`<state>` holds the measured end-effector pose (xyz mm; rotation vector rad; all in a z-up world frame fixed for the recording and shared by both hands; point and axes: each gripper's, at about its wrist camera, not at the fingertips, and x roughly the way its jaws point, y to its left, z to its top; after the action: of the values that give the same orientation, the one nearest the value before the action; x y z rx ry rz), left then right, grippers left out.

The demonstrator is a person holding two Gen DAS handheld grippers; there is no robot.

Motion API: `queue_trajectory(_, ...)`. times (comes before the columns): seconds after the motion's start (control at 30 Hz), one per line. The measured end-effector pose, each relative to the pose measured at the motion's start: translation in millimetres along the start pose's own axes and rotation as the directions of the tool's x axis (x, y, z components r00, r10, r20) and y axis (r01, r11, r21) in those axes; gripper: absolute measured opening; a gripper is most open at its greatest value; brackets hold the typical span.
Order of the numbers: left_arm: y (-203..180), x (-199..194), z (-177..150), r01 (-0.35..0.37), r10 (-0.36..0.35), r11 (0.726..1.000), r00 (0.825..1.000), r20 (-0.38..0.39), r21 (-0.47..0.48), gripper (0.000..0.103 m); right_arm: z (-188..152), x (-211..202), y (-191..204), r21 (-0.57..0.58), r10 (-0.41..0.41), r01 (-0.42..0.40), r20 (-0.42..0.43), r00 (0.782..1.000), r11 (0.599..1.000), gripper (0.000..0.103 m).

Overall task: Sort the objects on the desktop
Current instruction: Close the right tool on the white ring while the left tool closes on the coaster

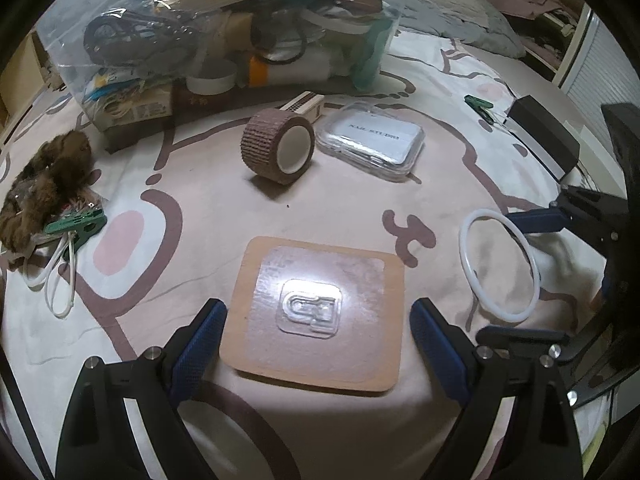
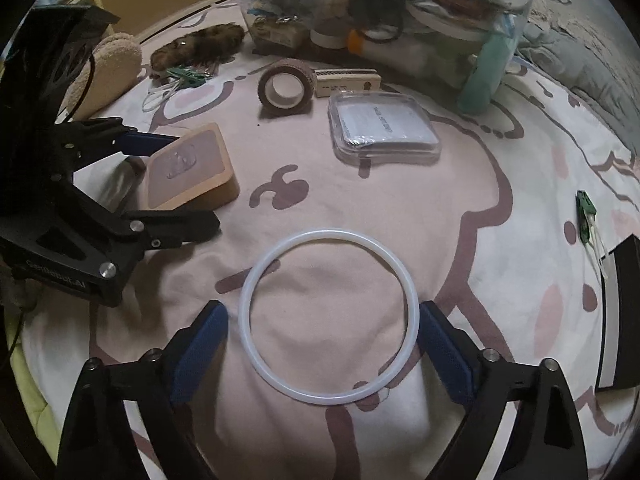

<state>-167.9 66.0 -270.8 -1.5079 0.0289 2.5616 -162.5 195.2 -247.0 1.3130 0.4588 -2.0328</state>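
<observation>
While the left gripper [image 1: 318, 326] gapes around the tan pad [image 1: 316, 312], the right gripper [image 2: 324, 330] gapes around the white ring [image 2: 256, 280].

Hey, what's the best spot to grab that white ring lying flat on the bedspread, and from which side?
Probably pinch the white ring across one thin stretch of its band, coming down from above. It lies flat on the soft bedspread, so there's no edge to catch sideways. The right gripper is already open, its jaws either side of the ring; squeezing across the whole hoop would likely just deform it.
</observation>
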Motion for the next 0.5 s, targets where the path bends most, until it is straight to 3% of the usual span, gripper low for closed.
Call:
queue_trajectory(0.07,0.5,0.0,-0.7,0.003,-0.003,1.0,1.0,0.0,0.008,0.093,0.9,-1.9,-2.0,0.001,0.007,-0.007,0.003,1.0,1.0,0.085)
queue_trajectory(0.23,-0.1,0.8,0.1,0.007,-0.007,1.0,1.0,-0.001,0.01,0.093,0.9,-9.7,-6.9,0.038,0.029,-0.029,0.006,1.0,0.999,0.085)
queue_trajectory(0.37,-2.0,-0.8,0.9,0.006,-0.006,1.0,1.0,-0.002,0.019,0.083,3.2,-16.9,-3.8,0.042,0.024,-0.024,0.017,1.0,0.999,0.085)
queue_trajectory(0.5,-1.4,-2.5,2.0,0.003,-0.003,1.0,1.0,-0.005,0.016,0.079,7.1,-21.8,-1.6,0.039,0.012,-0.013,0.029,1.0,0.999,0.085)
